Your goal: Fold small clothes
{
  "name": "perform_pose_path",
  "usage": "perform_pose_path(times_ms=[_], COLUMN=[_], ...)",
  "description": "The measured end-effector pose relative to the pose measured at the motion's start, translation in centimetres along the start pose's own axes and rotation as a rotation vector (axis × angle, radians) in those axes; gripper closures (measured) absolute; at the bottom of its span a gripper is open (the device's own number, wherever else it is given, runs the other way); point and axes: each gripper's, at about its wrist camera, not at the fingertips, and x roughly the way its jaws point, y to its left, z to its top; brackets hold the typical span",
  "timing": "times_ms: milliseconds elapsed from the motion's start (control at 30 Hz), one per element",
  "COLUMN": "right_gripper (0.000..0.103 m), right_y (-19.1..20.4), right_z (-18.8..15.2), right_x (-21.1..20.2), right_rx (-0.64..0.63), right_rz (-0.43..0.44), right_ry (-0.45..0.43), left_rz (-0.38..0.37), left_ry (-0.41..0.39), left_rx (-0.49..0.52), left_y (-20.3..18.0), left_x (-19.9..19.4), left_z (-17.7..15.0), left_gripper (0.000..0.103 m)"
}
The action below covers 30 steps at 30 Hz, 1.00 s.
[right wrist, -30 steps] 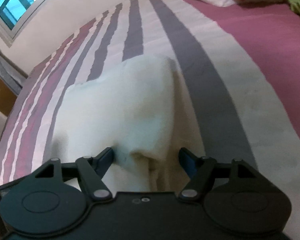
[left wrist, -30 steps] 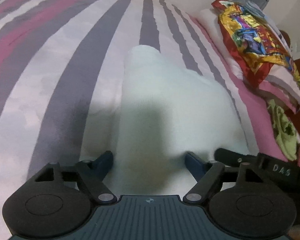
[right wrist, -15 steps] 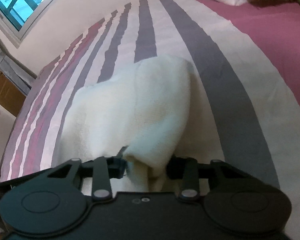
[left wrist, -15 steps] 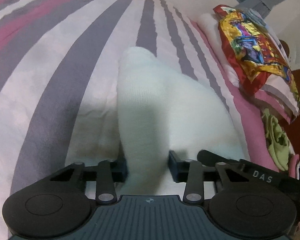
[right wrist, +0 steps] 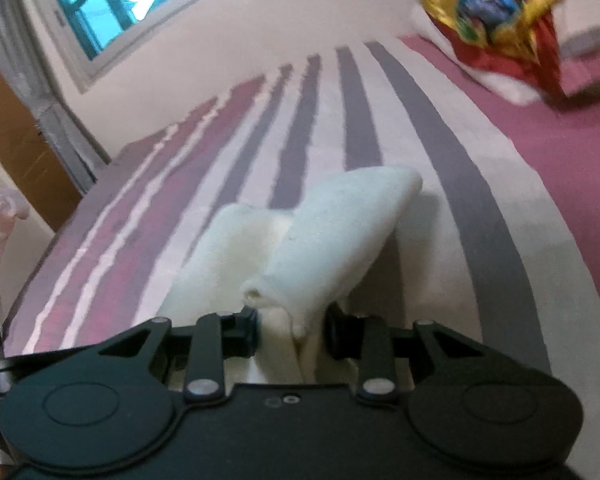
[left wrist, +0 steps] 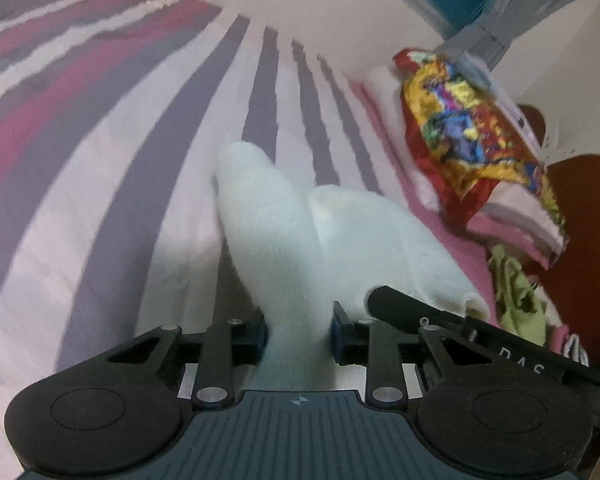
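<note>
Gripping with both hands, we had the left claw (left wrist: 299,334) clamped on one end of the white cloth (left wrist: 276,232) and the right claw (right wrist: 291,330) clamped on another, lifting both ends off the striped bed (left wrist: 112,184) beside a colourful pillow (left wrist: 472,132).

Open striped bedspread (left wrist: 100,184) leftward; colourful cushion (left wrist: 476,136) and green cloth (left wrist: 516,292) crowding right.

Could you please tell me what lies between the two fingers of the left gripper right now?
A bunched fold of the white garment fills the gap of the left gripper, pinched between both pads, as the left wrist view shows.
</note>
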Motion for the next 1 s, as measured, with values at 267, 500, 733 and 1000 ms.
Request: perform_pose_path(times_ms=[267, 500, 733, 1000], right_gripper=[0.072, 0.072, 0.073, 0.069], right_y=[5.2, 10.6, 14.1, 13.3], right_z=[1.7, 1.2, -0.1, -3.5], right_x=[-0.8, 1.8, 4.7, 7.7], right_rx=[-0.045, -0.078, -0.119, -0.126], right_rz=[0.086, 0.151, 0.161, 0.058], right_ry=[-0.044, -0.024, 0.014, 0.111], left_rz=[0.036, 0.111, 0.139, 0.182], left_ry=[-0.090, -0.126, -0.116, -0.016], left_rx=[0.019, -0.017, -0.060, -0.133], left_y=[3.8, 9.2, 13.6, 17.7], left_x=[-6.1, -9.5, -9.7, -6.8], left_z=[2.6, 3.5, 2.7, -1.0], left_gripper=[0.073, 0.073, 0.073, 0.066])
